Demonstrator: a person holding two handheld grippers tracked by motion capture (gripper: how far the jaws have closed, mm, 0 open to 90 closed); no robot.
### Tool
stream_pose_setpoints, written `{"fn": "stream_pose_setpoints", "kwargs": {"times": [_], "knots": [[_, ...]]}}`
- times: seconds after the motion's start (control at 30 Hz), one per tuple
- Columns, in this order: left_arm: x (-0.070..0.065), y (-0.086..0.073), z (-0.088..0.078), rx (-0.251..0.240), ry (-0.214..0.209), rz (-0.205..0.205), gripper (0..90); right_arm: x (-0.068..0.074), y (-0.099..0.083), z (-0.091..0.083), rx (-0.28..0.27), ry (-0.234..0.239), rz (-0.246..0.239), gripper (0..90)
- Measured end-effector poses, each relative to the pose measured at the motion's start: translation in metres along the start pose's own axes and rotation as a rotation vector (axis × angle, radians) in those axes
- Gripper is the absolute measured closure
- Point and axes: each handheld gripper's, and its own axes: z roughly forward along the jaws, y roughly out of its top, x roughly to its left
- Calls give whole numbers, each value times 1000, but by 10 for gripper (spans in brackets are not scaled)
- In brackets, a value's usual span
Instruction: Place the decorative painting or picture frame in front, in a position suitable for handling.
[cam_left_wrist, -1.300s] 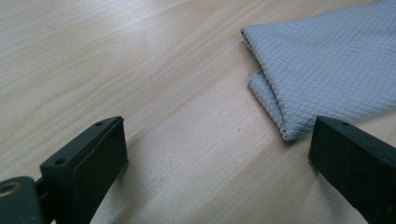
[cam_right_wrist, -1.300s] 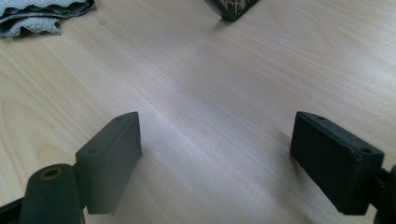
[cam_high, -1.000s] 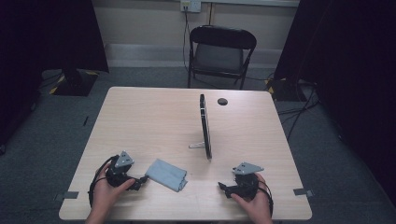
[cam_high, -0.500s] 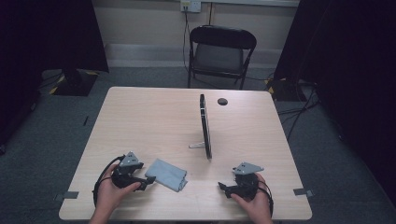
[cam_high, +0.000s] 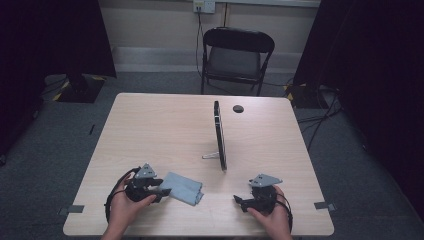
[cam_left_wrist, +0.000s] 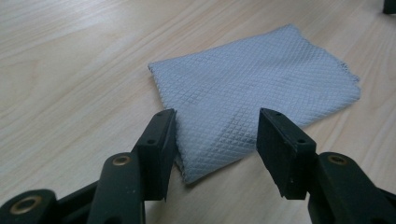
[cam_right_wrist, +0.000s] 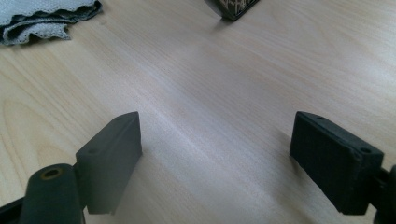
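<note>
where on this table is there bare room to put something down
The widest bare patch is the far left of the table, between the far edge and the upright panel. Another lies right of the panel, past the small black disc. The near edge is crowded: grey cloth, left tongs, right tongs.

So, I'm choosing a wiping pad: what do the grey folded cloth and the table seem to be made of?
Grey folded cloth: likely microfibre, matte; a fine diamond weave shows. Pale table: wood-look top, probably laminate, smooth with printed-looking grain and a soft sheen.
</note>
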Motion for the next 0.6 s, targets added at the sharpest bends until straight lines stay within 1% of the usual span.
{"fn": "stream_pose_setpoints", "kwargs": {"times": [0.03,0.07,0.1,0.13,0.17,0.3,0.4,0.47,0.53,0.57,0.6], "knots": [[-2,1,1,2,3,9,477,0,0,0,0,0,0,161],[-2,1,1,2,3,9,480,0,0,0,0,0,0,161],[-4,3,4,2,-10,10,486,0,0,0,0,0,0,161],[-4,3,4,2,-10,10,490,0,0,0,0,0,0,161],[-7,5,6,4,-19,18,495,0,0,0,1,1,0,162],[-9,7,10,6,-18,32,496,0,0,0,0,0,0,164],[-12,9,14,10,-29,40,505,0,0,0,0,0,1,169],[-15,11,17,10,-36,52,506,0,0,0,-3,1,0,194],[-19,13,19,13,-51,51,505,0,0,-2,-16,30,-8,248],[-23,16,21,17,-57,56,505,1,1,-5,-39,63,18,249],[-23,16,21,17,-57,56,505,1,1,-5,-39,63,18,249]]}}
